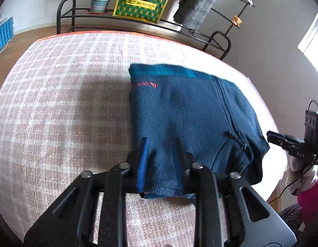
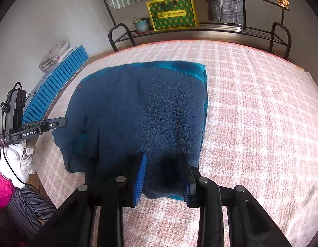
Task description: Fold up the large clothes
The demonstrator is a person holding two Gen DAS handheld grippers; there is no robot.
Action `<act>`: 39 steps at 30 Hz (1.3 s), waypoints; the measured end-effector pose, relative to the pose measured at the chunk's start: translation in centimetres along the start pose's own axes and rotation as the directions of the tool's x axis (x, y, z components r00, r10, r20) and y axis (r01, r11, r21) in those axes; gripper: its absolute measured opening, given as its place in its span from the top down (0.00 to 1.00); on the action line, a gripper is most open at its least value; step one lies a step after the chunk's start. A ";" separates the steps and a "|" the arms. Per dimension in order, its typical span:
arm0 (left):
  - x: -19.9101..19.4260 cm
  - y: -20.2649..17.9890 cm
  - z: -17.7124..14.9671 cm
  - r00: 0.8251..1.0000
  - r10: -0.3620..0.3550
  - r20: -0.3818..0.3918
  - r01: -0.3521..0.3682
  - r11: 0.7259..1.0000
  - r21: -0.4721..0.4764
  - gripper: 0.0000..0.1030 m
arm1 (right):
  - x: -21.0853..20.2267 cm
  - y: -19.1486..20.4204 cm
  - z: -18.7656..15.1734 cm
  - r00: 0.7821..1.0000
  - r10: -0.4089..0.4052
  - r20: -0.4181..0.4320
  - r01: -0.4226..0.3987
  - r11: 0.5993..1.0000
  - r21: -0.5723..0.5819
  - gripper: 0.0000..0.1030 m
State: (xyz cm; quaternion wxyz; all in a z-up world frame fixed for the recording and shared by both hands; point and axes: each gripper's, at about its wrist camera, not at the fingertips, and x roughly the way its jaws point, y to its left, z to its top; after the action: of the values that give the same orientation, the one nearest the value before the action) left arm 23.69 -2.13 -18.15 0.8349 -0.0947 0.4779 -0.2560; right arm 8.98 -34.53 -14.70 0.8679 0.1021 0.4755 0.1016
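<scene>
Two views: both show one blue fleece jacket lying folded on the checked bedcover.
Left wrist view, jacket: the fleece jacket (image 1: pixel 192 113) lies as a compact rectangle on the bedcover (image 1: pixel 56 103), zip and pocket facing up, near edge doubled over.
Left wrist view, gripper: the left gripper (image 1: pixel 161 144) stands partly apart, its fingers straddling the near hem; the pads do not seem to press the cloth.
Right wrist view, jacket: the same jacket (image 2: pixel 142 113) reads as a neat block, though a flap spills out at the lower left corner.
Right wrist view, gripper: the right gripper (image 2: pixel 164 158) is likewise partly parted over the near edge, gripping nothing that I can see.
Progress: folding looks nearly done; perhaps tucking that loose corner is left.
</scene>
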 end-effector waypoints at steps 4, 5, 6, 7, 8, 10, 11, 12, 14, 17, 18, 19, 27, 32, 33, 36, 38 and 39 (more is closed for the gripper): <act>-0.8 4.0 2.1 0.991 -0.131 0.011 0.130 0.970 -0.206 0.22 | -2.0 -2.1 1.0 0.995 0.032 0.096 -0.034 0.999 0.018 0.17; -0.3 5.0 2.4 0.986 -0.165 -0.010 0.157 0.955 -0.252 0.22 | -2.2 -2.5 1.3 0.993 0.044 0.106 -0.046 0.999 0.022 0.08; 0.3 5.7 2.6 0.980 -0.197 -0.029 0.181 0.941 -0.287 0.22 | -2.2 -3.0 1.6 0.992 0.059 0.110 -0.062 0.998 0.030 0.05; 1.1 6.2 2.7 0.972 -0.230 -0.043 0.206 0.928 -0.312 0.22 | -2.0 -3.6 1.9 0.991 0.078 0.106 -0.083 0.996 0.044 0.01; 1.8 6.8 2.7 0.965 -0.256 -0.052 0.224 0.914 -0.339 0.22 | -1.5 -4.1 2.2 0.991 0.093 0.100 -0.100 0.993 0.066 0.00; 3.4 7.9 2.7 0.953 -0.298 -0.057 0.250 0.878 -0.407 0.22 | -0.6 -5.4 2.4 0.990 0.108 0.091 -0.120 0.984 0.130 0.00; 4.0 8.5 2.6 0.946 -0.319 -0.052 0.266 0.859 -0.437 0.22 | 0.1 -6.1 2.4 0.989 0.122 0.085 -0.134 0.978 0.160 0.00; 4.6 8.9 2.5 0.940 -0.338 -0.049 0.280 0.844 -0.457 0.22 | 0.8 -6.7 2.3 0.988 0.135 0.077 -0.147 0.971 0.186 0.00; 5.2 9.0 2.0 0.933 -0.357 -0.042 0.295 0.828 -0.477 0.22 | 2.2 -7.5 2.0 0.985 0.164 0.062 -0.173 0.960 0.221 0.00; 6.2 9.1 2.0 0.925 -0.379 -0.031 0.318 0.815 -0.485 0.22 | 4.1 -8.5 2.0 0.979 0.198 0.050 -0.204 0.945 0.255 0.00; 6.6 9.2 2.1 0.922 -0.385 -0.032 0.321 0.811 -0.490 0.22 | 4.8 -8.7 2.0 0.975 0.218 0.044 -0.222 0.938 0.266 0.00; 6.9 9.3 2.1 0.919 -0.392 -0.033 0.325 0.805 -0.496 0.22 | 5.4 -8.9 2.0 0.970 0.239 0.035 -0.240 0.931 0.276 0.01; 9.6 8.3 2.3 0.904 -0.421 -0.078 0.331 0.802 -0.497 0.33 | 8.9 -8.9 2.0 0.946 0.324 0.009 -0.313 0.905 0.290 0.05; 10.3 8.1 2.5 0.898 -0.433 -0.076 0.338 0.792 -0.508 0.42 | 9.3 -8.7 2.3 0.931 0.365 0.025 -0.355 0.886 0.297 0.10; 10.4 8.0 2.6 0.899 -0.430 -0.080 0.335 0.794 -0.507 0.43 | 9.5 -8.6 2.4 0.923 0.385 0.022 -0.373 0.877 0.302 0.13; 10.6 7.4 2.8 0.902 -0.422 -0.086 0.326 0.799 -0.504 0.50 | 10.3 -7.8 2.6 0.913 0.407 0.008 -0.391 0.871 0.297 0.20; 10.4 6.9 3.0 0.911 -0.403 -0.089 0.314 0.817 -0.483 0.58 | 10.6 -7.0 2.8 0.914 0.405 -0.010 -0.386 0.878 0.284 0.24; 10.1 6.5 3.2 0.917 -0.388 -0.091 0.306 0.831 -0.465 0.61 | 10.7 -6.7 2.9 0.920 0.392 -0.019 -0.372 0.885 0.279 0.26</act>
State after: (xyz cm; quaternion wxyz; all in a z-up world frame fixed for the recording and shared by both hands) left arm 32.76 -2.11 -26.71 0.6835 -0.3432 0.5722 -0.2962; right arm 17.60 -38.27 -23.57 0.7902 0.3069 0.4877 0.2086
